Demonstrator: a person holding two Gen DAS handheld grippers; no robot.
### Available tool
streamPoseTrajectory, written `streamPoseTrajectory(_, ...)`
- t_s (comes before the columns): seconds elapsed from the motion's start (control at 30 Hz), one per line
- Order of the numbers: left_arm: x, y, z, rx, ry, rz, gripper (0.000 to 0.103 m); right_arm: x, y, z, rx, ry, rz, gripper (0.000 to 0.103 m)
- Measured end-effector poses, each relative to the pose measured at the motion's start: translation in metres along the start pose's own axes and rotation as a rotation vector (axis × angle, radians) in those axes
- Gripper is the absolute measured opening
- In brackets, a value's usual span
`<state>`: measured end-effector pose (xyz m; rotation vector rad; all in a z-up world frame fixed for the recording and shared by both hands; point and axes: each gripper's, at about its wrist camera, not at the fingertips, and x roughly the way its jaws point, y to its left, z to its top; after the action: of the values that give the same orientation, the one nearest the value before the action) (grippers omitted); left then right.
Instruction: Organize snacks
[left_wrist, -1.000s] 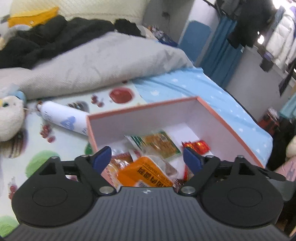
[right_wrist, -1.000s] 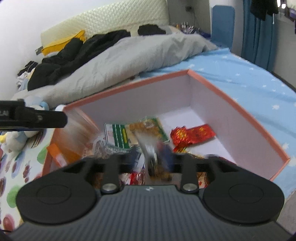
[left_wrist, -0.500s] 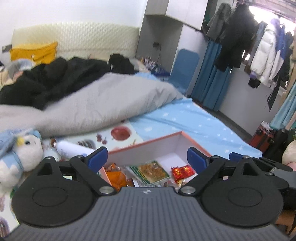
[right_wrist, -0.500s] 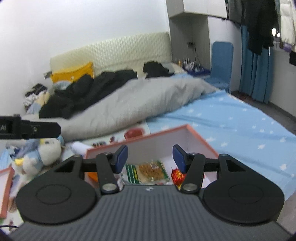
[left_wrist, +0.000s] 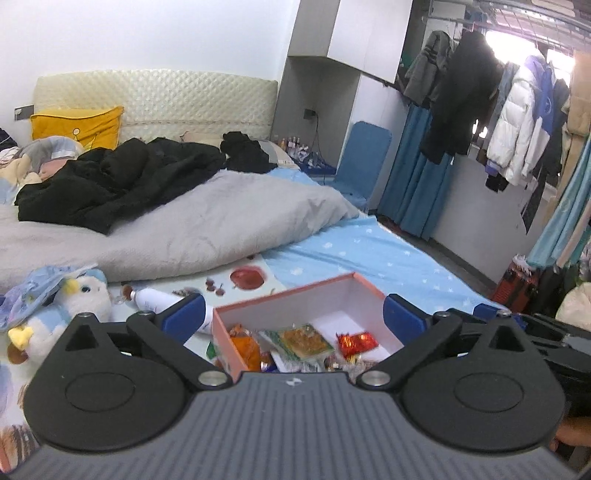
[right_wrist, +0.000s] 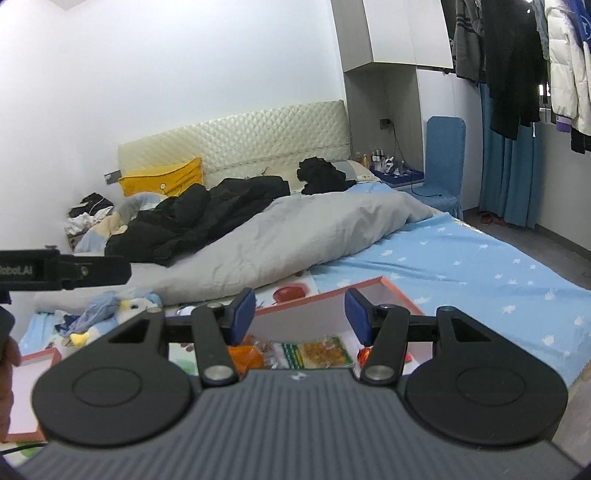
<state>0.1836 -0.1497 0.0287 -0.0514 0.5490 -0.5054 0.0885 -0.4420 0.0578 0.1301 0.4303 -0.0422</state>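
Left wrist: left gripper (left_wrist: 293, 317) spread empty above snack box (left_wrist: 295, 295)

Both tools are now lifted up and back from the pink box (left_wrist: 288, 299) — one second ago they were low over it and the box filled each view; now it is small and low in the frame, and the bed, the headboard and the hanging coats come into sight. The right tool (right_wrist: 300, 314) held a blurred snack packet between its blue pads one second ago; now the pads stand apart with nothing between them. The left tool (left_wrist: 293, 314) is opened wider than before. The orange packet (left_wrist: 245, 345) that was close under the left tool now lies inside the box at its left wall.
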Motion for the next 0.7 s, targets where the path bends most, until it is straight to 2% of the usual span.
streamPoseTrajectory(0.3, -0.028, 0.005, -0.040, 0.011, 0.047, 0.034, 0.103, -0.022, 0.011, -0.035, 0.011, 0.049, -0.015, 0.056)
streamPoseTrajectory(0.53, -0.032, 0.001, -0.066, 0.011, 0.070, 0.040, 0.103, -0.031, 0.014, -0.060, -0.027, 0.095, -0.058, 0.056)
streamPoseTrajectory(0.7, -0.028, -0.004, -0.084, -0.013, 0.102, 0.032, 0.103, -0.037, 0.009, -0.079, -0.018, 0.135, -0.050, 0.056)
